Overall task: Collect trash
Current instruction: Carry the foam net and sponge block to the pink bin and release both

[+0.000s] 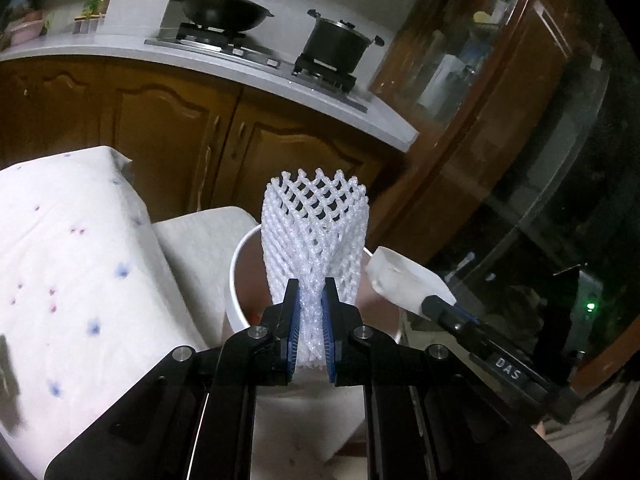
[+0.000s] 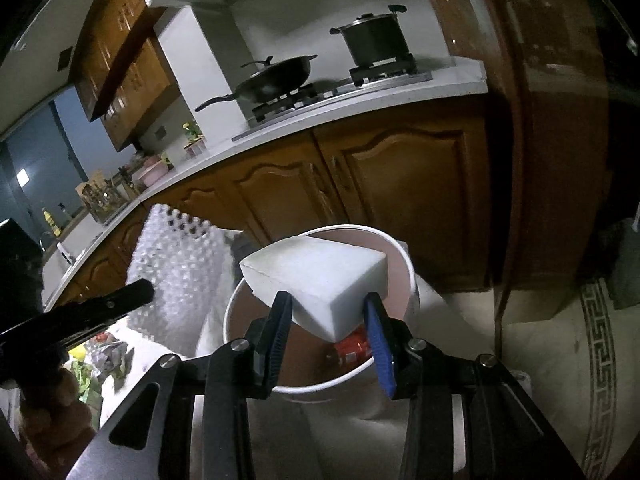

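Wooden kitchen cabinets (image 1: 168, 120) and a stove with 2 dark pots stand behind us. Our left gripper (image 1: 311, 300) pinches a white foam fruit net (image 1: 314, 232) upright over the white bucket (image 1: 236, 280) — our right gripper (image 2: 328, 312) clamps a white foam block (image 2: 320, 276) above that bucket's rim, a red can (image 2: 354, 346) lying inside.

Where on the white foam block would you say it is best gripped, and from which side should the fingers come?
The foam block is best taken at its narrow near corner, from the camera side, as the right gripper does now. The block tapers toward that corner and its flat side faces meet the pads squarely, leaving the wide end free over the white bucket.
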`<act>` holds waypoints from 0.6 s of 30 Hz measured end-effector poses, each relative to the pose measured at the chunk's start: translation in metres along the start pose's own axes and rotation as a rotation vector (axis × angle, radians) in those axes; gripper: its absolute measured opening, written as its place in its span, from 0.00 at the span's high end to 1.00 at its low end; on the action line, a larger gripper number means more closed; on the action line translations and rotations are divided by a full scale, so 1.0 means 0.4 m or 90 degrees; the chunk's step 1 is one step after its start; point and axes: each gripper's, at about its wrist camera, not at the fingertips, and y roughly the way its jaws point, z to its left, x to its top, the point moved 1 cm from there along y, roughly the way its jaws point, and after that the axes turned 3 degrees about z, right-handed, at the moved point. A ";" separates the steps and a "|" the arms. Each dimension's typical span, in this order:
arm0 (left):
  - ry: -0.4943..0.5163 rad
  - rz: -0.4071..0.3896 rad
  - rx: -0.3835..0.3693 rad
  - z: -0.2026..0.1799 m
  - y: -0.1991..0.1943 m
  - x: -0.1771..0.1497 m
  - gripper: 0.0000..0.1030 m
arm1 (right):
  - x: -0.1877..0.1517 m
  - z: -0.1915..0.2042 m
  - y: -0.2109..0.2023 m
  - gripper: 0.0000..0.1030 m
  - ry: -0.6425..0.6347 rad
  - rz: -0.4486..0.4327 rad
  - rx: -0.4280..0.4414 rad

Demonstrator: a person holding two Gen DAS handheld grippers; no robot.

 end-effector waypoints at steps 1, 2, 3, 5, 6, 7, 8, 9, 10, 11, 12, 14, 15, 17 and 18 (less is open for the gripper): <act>0.000 0.004 0.000 0.000 0.012 0.002 0.91 | 0.003 -0.003 0.007 0.62 -0.001 0.003 -0.001; 0.000 0.005 0.000 0.000 0.021 0.004 0.91 | 0.008 -0.008 0.016 0.62 0.000 0.007 0.001; 0.002 0.009 0.003 -0.002 0.032 0.005 0.91 | 0.009 -0.009 0.021 0.61 -0.001 0.009 0.001; 0.005 0.014 0.009 -0.003 0.050 0.004 0.91 | 0.011 -0.010 0.032 0.61 -0.005 0.014 -0.001; 0.004 0.019 0.011 -0.003 0.061 0.004 0.91 | 0.011 -0.011 0.037 0.60 -0.006 0.017 -0.001; 0.003 0.024 0.011 -0.003 0.072 0.003 0.90 | 0.010 -0.013 0.043 0.60 -0.005 0.021 0.000; 0.003 0.029 0.011 0.001 0.078 0.000 0.84 | 0.010 -0.016 0.050 0.60 -0.004 0.024 -0.002; 0.005 0.034 0.010 0.001 0.085 -0.002 0.79 | 0.010 -0.018 0.055 0.60 -0.003 0.026 -0.002; 0.007 0.037 0.016 0.001 0.090 -0.006 0.64 | 0.009 -0.022 0.061 0.56 0.001 0.032 -0.002; 0.009 0.035 0.022 0.003 0.091 -0.009 0.50 | 0.008 -0.026 0.066 0.47 0.008 0.036 0.003; 0.010 0.034 0.028 0.004 0.093 -0.012 0.45 | 0.008 -0.030 0.070 0.43 0.012 0.037 0.005; 0.010 0.033 0.031 0.008 0.092 -0.017 0.42 | 0.007 -0.036 0.071 0.39 0.018 0.036 0.004; 0.010 0.035 0.031 0.010 0.091 -0.019 0.42 | 0.007 -0.039 0.071 0.39 0.021 0.036 0.006; 0.007 0.034 0.033 0.015 0.086 -0.020 0.42 | 0.006 -0.044 0.064 0.39 0.027 0.033 0.006; 0.006 0.032 0.032 0.017 0.081 -0.022 0.42 | 0.007 -0.044 0.062 0.39 0.029 0.031 0.005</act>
